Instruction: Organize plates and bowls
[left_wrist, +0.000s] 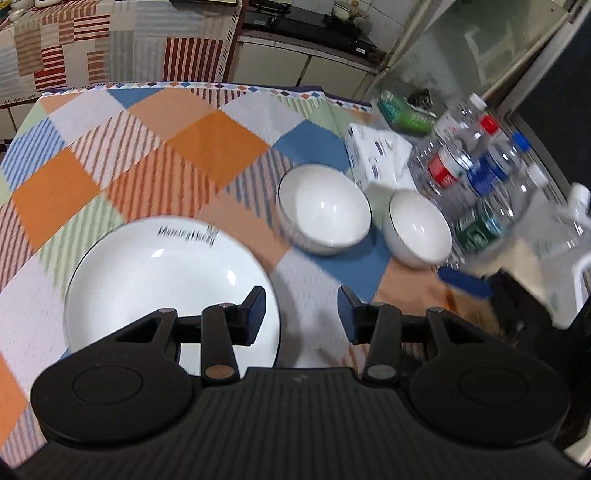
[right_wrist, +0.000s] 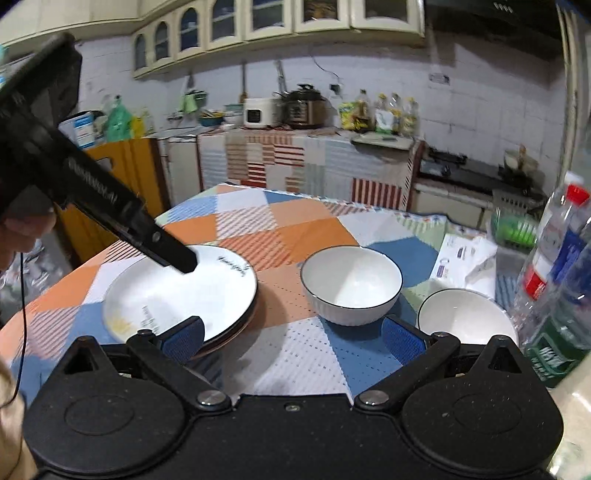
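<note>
Both grippers, left gripper (left_wrist: 301, 314) and right gripper (right_wrist: 291, 341), are gaping wide, holding nothing. Plate (left_wrist: 162, 280) is sitting upright at 10 o'clock, lettering far-side. Only the right wrist view is showing a second plate (right_wrist: 236, 332) underneath.

A table draped in a patchwork cloth (left_wrist: 207, 147) of orange, blue, white and striped diamonds carried everything. In the left wrist view a white plate (left_wrist: 162, 280) with dark lettering on its rim lay toward seven o'clock; in the right wrist view it sat on top of another plate whose dark edge showed beneath. A white bowl (left_wrist: 323, 208) with a thin dark rim stood near three o'clock of the plate, and a second bowl (left_wrist: 419, 227) stood just beside it, farther right. Behind them lay a white tissue pack (left_wrist: 376, 153). Plastic water bottles (left_wrist: 476, 162) crowded the cloth's right edge, with a green basket (left_wrist: 404, 112) at one o'clock.
</note>
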